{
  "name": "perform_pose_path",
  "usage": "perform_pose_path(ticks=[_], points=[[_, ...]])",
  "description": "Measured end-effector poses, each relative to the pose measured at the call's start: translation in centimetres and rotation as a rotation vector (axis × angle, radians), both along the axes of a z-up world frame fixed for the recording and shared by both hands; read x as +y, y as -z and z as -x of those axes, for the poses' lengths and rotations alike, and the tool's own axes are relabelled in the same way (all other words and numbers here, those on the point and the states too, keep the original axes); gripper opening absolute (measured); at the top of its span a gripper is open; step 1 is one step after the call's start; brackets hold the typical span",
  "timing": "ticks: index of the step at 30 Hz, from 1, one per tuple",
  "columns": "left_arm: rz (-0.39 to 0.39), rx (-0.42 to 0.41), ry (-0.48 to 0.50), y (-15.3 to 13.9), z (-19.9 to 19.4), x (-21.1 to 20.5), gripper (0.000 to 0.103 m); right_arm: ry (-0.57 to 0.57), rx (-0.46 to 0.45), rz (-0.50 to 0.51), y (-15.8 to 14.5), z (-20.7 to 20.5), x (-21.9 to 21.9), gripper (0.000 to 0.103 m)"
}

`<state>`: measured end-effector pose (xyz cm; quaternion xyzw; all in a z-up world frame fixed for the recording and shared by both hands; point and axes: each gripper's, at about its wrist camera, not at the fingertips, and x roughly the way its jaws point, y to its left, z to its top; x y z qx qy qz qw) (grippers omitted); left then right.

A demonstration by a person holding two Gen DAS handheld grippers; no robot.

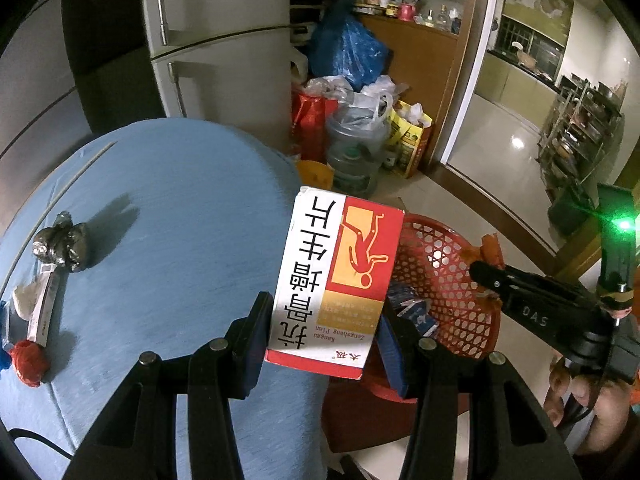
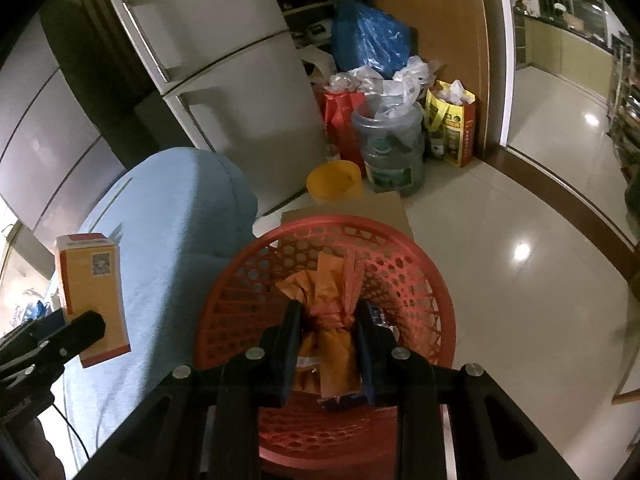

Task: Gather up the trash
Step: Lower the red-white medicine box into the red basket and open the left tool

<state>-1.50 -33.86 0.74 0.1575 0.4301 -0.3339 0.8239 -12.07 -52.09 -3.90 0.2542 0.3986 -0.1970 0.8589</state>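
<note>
A: What is seen from the left wrist?

B: A medicine box (image 1: 336, 280), red, white and orange with its print upside down, is clamped between the blue pads of the left gripper (image 1: 322, 334). The jaws are set narrow, pressed on the box's two long sides. The box is held over the edge of a table covered in blue cloth (image 1: 168, 216), with a red mesh basket (image 1: 448, 280) just behind and to its right.

A: Is more trash shown there?

B: At the table's left edge a crumpled dark wad (image 1: 64, 246), a red scrap (image 1: 30, 362) and a flat white strip (image 1: 44, 308) are seen lying close together. The right gripper (image 1: 486, 270) is seen over the basket's far rim, with orange plastic at its tip.

A: And from the right wrist?

B: A knotted orange plastic bag (image 2: 330, 320) is pinched at its knot between the right gripper's pads, which are drawn tight on it. The bag is held directly above the basket's opening. The box is seen at the left, held up beside the table by the left gripper. A fridge (image 2: 224, 92) and bags are seen behind.
</note>
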Motion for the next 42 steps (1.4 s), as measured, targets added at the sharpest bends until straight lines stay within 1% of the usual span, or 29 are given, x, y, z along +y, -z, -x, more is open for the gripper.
perform_pose_path(ticks=[10, 11, 14, 16, 17, 18, 19, 21, 23, 29, 30, 31, 32, 34, 38, 42], points=[[-0.014, 0.006, 0.028, 0.4, 0.2, -1.8, 0.051, 0.003, 0.02, -0.028, 1.4, -0.6, -0.9, 0.028], [-0.015, 0.008, 0.03, 0.5, 0.2, -2.0, 0.051, 0.0, 0.03, -0.033, 1.6, -0.7, -1.1, 0.03], [-0.016, 0.012, 0.038, 0.6, 0.1, -2.7, 0.051, 0.014, 0.053, -0.052, 2.5, -0.9, -1.9, 0.031], [-0.021, 0.013, 0.046, 0.8, 0.2, -3.2, 0.051, 0.02, 0.063, -0.068, 2.9, -0.8, -2.4, 0.034], [-0.023, 0.015, 0.05, 0.9, 0.2, -3.4, 0.051, 0.03, 0.062, -0.07, 3.0, -0.5, -2.5, 0.051], [-0.025, 0.018, 0.052, 1.0, 0.1, -3.6, 0.051, 0.043, 0.048, -0.074, 2.9, -0.2, -2.7, 0.076], [-0.028, 0.024, 0.055, 1.1, 0.0, -3.9, 0.051, 0.049, 0.028, -0.078, 2.6, 0.1, -2.9, 0.08], [-0.032, 0.034, 0.062, 1.4, 0.0, -4.4, 0.051, 0.062, 0.009, -0.069, 2.1, 0.7, -3.1, 0.08], [-0.039, 0.037, 0.071, 1.6, 0.1, -4.9, 0.051, 0.101, -0.007, -0.053, 1.5, 1.3, -3.5, 0.08], [-0.051, 0.063, 0.104, 2.2, 0.5, -6.6, 0.053, 0.18, -0.05, -0.051, 0.1, 3.5, -4.6, 0.08], [-0.053, 0.068, 0.108, 2.3, 0.4, -6.8, 0.057, 0.185, -0.052, -0.049, 0.0, 3.8, -4.6, 0.08], [-0.062, 0.078, 0.111, 2.6, 0.3, -7.2, 0.068, 0.186, -0.052, -0.048, -0.2, 3.9, -4.6, 0.08], [-0.069, 0.083, 0.109, 2.7, 0.2, -7.5, 0.072, 0.187, -0.05, -0.047, -0.3, 4.1, -4.5, 0.08], [-0.063, 0.092, 0.108, 2.7, 0.0, -7.6, 0.072, 0.189, -0.048, -0.044, -0.5, 4.4, -4.5, 0.08], [-0.03, 0.085, 0.094, 1.5, -0.2, -5.9, 0.072, 0.178, -0.048, -0.043, -1.0, 4.5, -3.8, 0.08], [0.016, 0.062, 0.021, -0.3, -1.4, -2.1, 0.072, 0.118, -0.051, -0.036, -1.6, 3.3, -1.7, 0.08]])
